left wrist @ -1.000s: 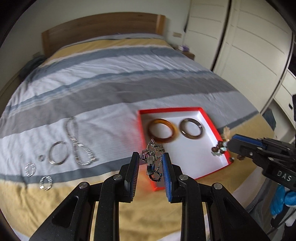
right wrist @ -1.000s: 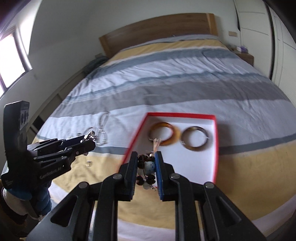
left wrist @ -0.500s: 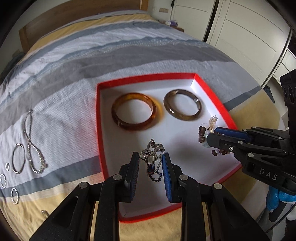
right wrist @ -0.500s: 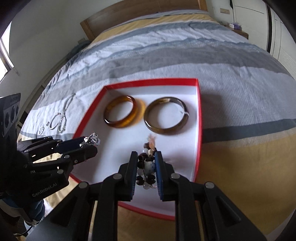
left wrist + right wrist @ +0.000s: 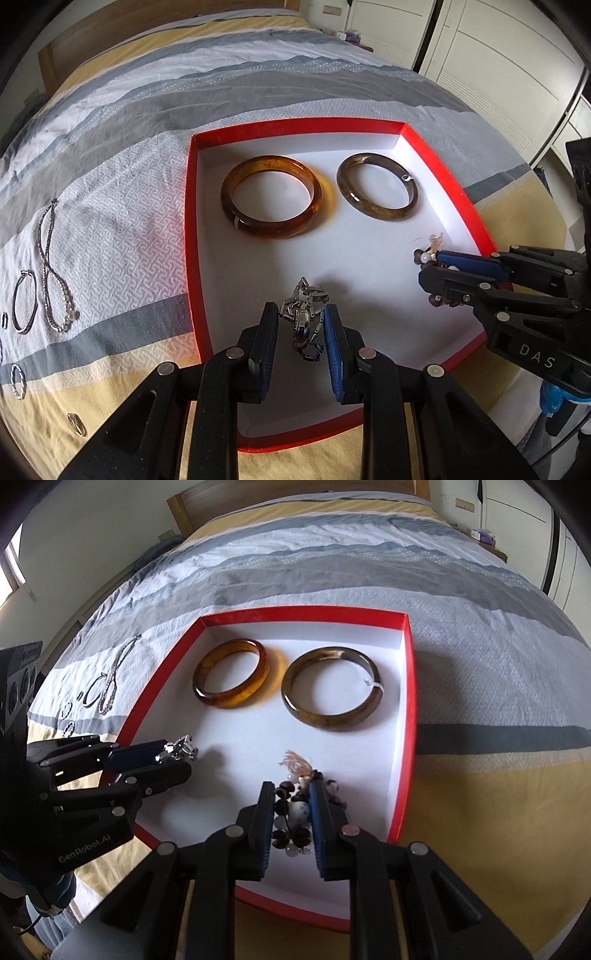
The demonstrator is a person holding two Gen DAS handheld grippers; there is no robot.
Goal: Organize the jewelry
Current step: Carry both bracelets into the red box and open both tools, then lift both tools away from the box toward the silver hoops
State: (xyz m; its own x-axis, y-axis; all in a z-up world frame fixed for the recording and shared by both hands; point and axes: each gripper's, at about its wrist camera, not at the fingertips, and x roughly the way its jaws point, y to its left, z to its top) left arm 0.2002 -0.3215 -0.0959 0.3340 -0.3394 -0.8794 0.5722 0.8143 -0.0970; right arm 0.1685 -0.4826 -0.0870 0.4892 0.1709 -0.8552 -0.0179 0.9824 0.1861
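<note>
"DAS" right tool [image 5: 428, 275]; "GenRobot.AI" left tool [image 5: 177, 755]

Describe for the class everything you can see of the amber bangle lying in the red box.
The amber bangle is a thick, closed ring of glossy, translucent honey-brown material, perhaps resin, with darker mottling and a small pale mark on its near edge. It lies flat on the white floor of the red box, toward the far left, beside a darker olive-brown bangle without touching it. Neither gripper touches it.

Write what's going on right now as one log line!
left gripper: shut on metal watch | right gripper: shut on bead bracelet | both over red box | two bangles inside
</note>
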